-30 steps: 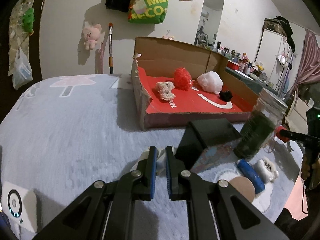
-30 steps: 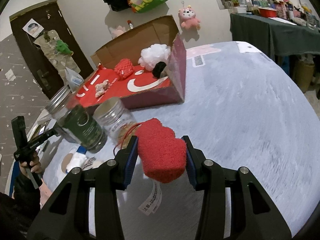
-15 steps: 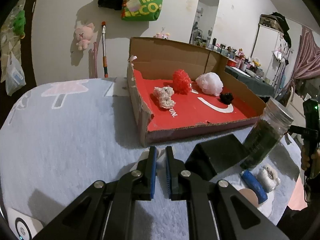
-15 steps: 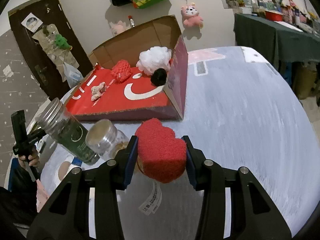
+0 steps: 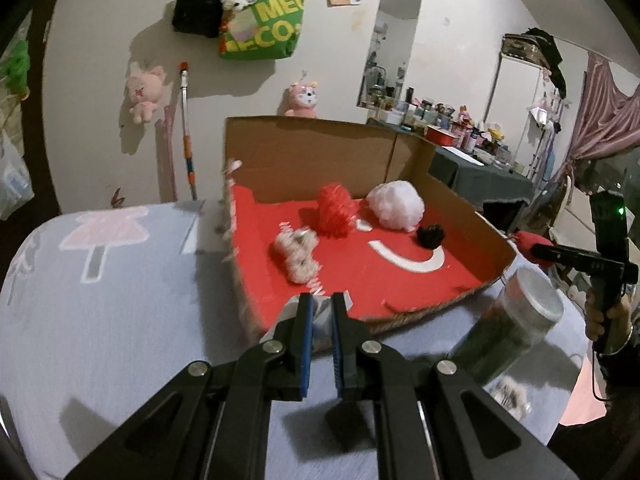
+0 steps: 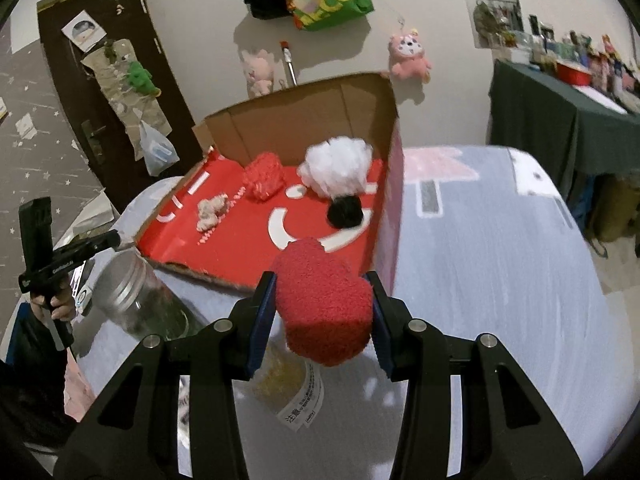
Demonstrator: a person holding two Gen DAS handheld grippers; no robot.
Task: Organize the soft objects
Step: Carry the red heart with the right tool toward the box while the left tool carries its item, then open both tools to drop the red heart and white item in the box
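The cardboard box (image 5: 420, 276) lies ahead of and below both grippers, its torn front edge nearest them and its long side running across the left wrist view. The left gripper (image 5: 319, 344) hovers just in front of that edge. Its fingers (image 5: 306, 340) are drawn close together on a thin pale piece (image 5: 320, 320), probably soft fabric; how much of it there is I cannot tell, since most is hidden between the blue pads. The right gripper (image 6: 320, 316) hangs near the box's right front corner, fingers (image 6: 262, 320) clamped on a red heart-shaped plush (image 6: 324, 304) with a white tag dangling beneath. The drop is my guess at the coming move, and it turns on clearing the front edge: the open floor lies forward and down from both loads, and the right hand looks slightly nearer to an empty patch.

Going left to right inside the box, on its glossy red lining with white curved marks:
- a small beige fuzzy lump (image 5: 296, 254), knobbly and matted;
- a red mesh puff (image 5: 334, 214), standing tall and loosely gathered;
- a white mesh puff (image 5: 396, 206), round and airy;
- a small black pompom (image 5: 431, 236), dense, nearest the right wall.

Right of the box stands a glass jar (image 5: 512, 328) with a metal screw lid and dark contents, hard and smooth, tilted in this view. The bed cover (image 5: 100, 320) beneath is grey short-pile fleece with faint pink prints.
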